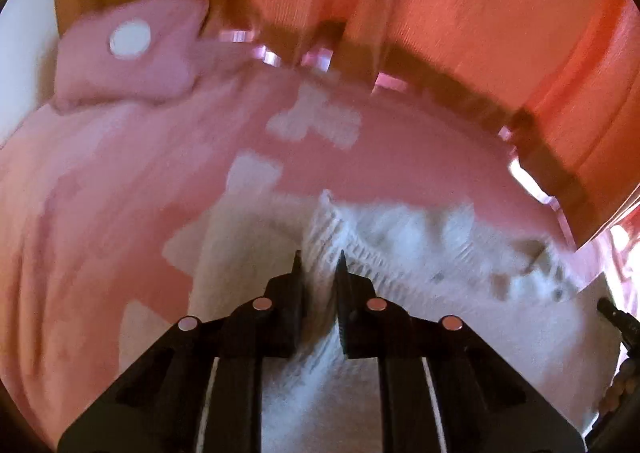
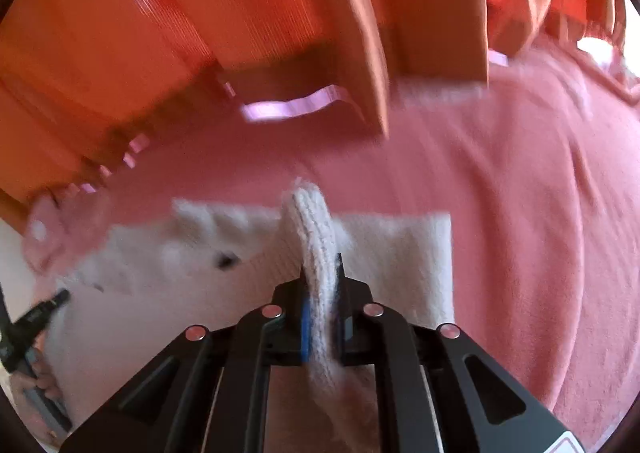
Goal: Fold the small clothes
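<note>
I have my left gripper (image 1: 319,259) and my right gripper (image 2: 321,267) each pinched narrow on a ribbed edge of the white knit garment (image 2: 392,249), which lies on the pink bedspread (image 2: 540,193) with those two edges lifted. To fold it well I judge both edges should travel together, level and taut, then land square on the garment's far side. Beyond the garment a pink pillow (image 1: 132,53) and orange curtains (image 2: 160,13) crowd the bed's far edge.
</note>
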`<state>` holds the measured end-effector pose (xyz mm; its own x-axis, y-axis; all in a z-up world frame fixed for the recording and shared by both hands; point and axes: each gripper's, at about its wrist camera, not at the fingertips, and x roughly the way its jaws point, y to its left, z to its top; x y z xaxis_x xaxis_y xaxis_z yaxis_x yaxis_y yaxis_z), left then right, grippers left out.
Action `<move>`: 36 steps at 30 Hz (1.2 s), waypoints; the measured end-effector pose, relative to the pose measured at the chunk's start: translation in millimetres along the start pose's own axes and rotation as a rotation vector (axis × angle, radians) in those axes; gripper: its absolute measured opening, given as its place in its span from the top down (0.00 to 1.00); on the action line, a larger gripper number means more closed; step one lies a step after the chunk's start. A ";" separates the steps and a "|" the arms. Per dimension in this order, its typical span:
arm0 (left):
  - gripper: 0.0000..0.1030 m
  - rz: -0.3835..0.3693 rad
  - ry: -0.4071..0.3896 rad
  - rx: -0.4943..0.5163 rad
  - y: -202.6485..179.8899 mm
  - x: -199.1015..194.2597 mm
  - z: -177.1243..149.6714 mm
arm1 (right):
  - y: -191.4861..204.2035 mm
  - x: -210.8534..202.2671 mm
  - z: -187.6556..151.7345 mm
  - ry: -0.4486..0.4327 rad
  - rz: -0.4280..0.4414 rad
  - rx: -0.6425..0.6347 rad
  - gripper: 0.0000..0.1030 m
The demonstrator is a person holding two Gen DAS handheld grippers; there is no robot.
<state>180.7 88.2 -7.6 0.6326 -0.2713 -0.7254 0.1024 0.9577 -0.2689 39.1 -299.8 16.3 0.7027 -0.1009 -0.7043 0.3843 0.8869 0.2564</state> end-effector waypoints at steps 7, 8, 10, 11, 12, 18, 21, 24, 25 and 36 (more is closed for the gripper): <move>0.88 0.037 -0.036 0.004 4.6 3.9 14.9 | -13.3 27.0 3.2 0.050 -0.087 0.050 0.93; 0.88 0.052 0.020 -0.002 9.8 20.5 9.0 | -20.0 39.7 -2.0 0.115 -0.102 0.064 0.92; 0.88 0.071 0.063 -0.026 17.6 38.0 1.3 | -24.6 48.4 -7.3 0.148 -0.120 0.072 0.92; 0.88 0.072 0.057 -0.024 16.8 35.9 2.8 | -19.7 41.3 -3.5 0.132 -0.144 0.051 0.91; 0.87 0.074 0.061 -0.015 13.8 32.5 5.9 | -12.2 27.6 0.9 0.084 -0.170 0.031 0.87; 0.64 0.058 -0.034 -0.010 -10.9 -25.3 14.2 | 67.7 -39.7 -5.1 -0.145 -0.010 -0.163 0.81; 0.58 0.002 -0.049 0.065 -39.2 -47.7 -2.9 | 123.0 -20.5 -38.5 0.065 0.233 -0.296 0.81; 0.54 -0.022 0.053 0.202 -68.1 -33.4 -36.7 | 166.3 0.3 -78.5 0.252 0.325 -0.452 0.90; 0.54 -0.012 0.097 0.235 -74.4 -24.4 -45.6 | 172.3 4.1 -85.8 0.275 0.311 -0.490 0.92; 0.47 0.106 0.112 0.197 -38.1 -7.0 -36.9 | 9.2 12.5 -30.4 0.300 0.070 -0.100 1.00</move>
<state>144.0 50.0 -15.7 0.5600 -0.1669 -0.8115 0.1945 0.9786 -0.0670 33.2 -279.2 -10.3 0.5120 0.0860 -0.8547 0.2704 0.9283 0.2554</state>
